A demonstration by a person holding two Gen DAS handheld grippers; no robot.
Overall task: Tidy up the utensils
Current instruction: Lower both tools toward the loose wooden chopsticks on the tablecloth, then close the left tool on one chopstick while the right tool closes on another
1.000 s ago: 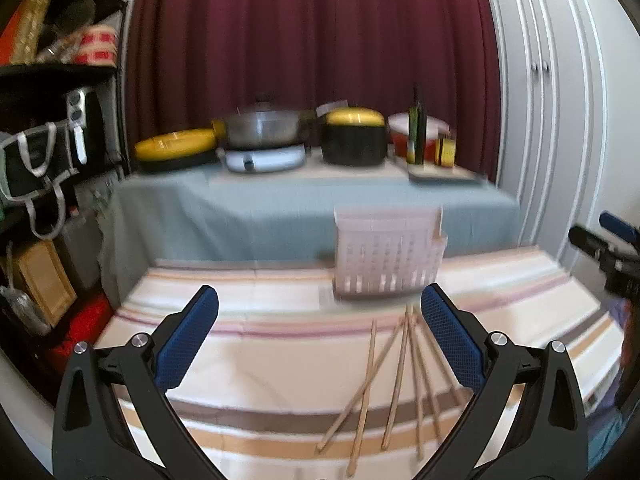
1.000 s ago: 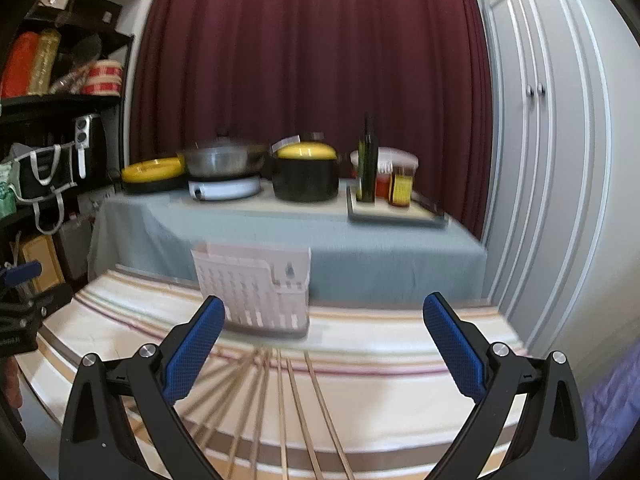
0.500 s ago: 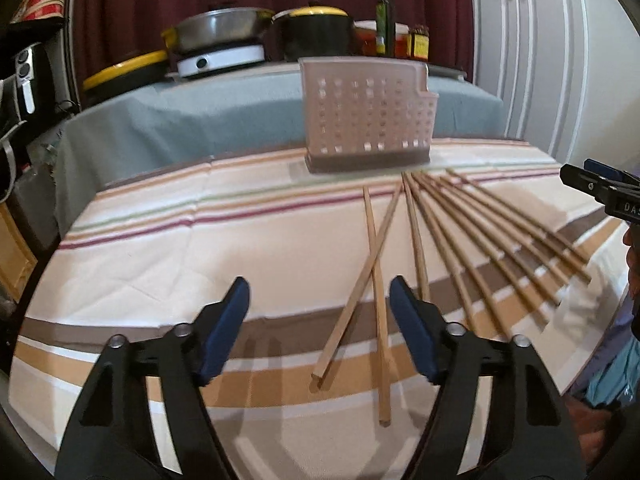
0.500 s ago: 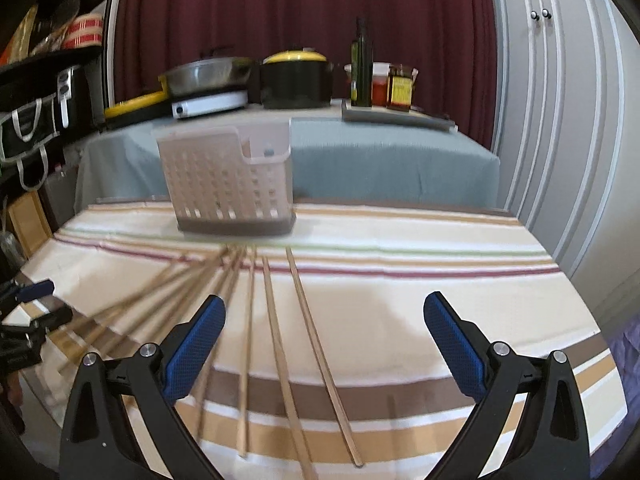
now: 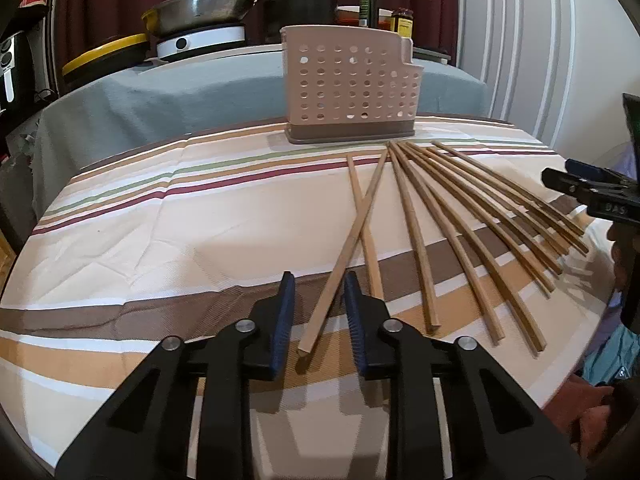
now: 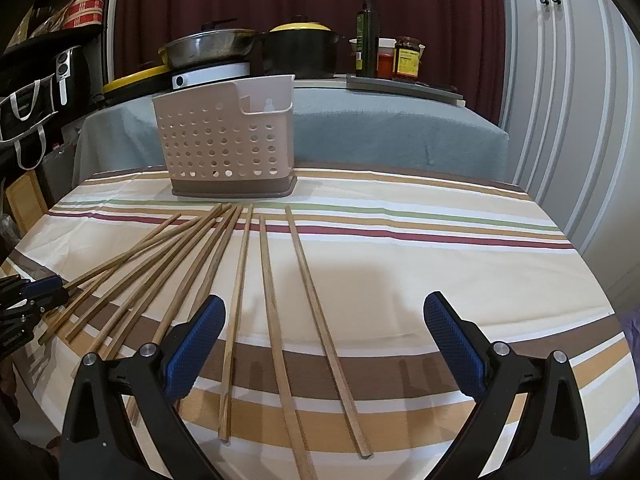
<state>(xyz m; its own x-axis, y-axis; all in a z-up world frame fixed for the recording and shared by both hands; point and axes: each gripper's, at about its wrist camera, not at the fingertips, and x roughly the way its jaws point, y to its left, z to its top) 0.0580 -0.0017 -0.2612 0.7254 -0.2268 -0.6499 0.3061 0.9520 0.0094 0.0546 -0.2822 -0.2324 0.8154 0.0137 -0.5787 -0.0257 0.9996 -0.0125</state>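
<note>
Lowered and narrowed since a second ago, the left gripper (image 5: pixel 318 296) straddles one chopstick (image 5: pixel 345 249).
Its blue pads sit close beside the stick without clearly pinching it; the right gripper (image 6: pixel 320 320) hangs wide open over the chopsticks (image 6: pixel 256 280) fanned across the striped tabletop (image 6: pixel 420 248), before the perforated holder (image 6: pixel 228 140) at its far edge.

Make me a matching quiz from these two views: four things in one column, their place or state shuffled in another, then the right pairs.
Things
1. left tool
2. right tool
3. utensil holder
4. olive oil bottle

States
A. upright at the striped cloth's far edge
B. wide open
C. on the far grey-covered table
D. fingers narrowed around one chopstick

Pairs: 1-D, 2-B, 3-A, 4-C
</note>
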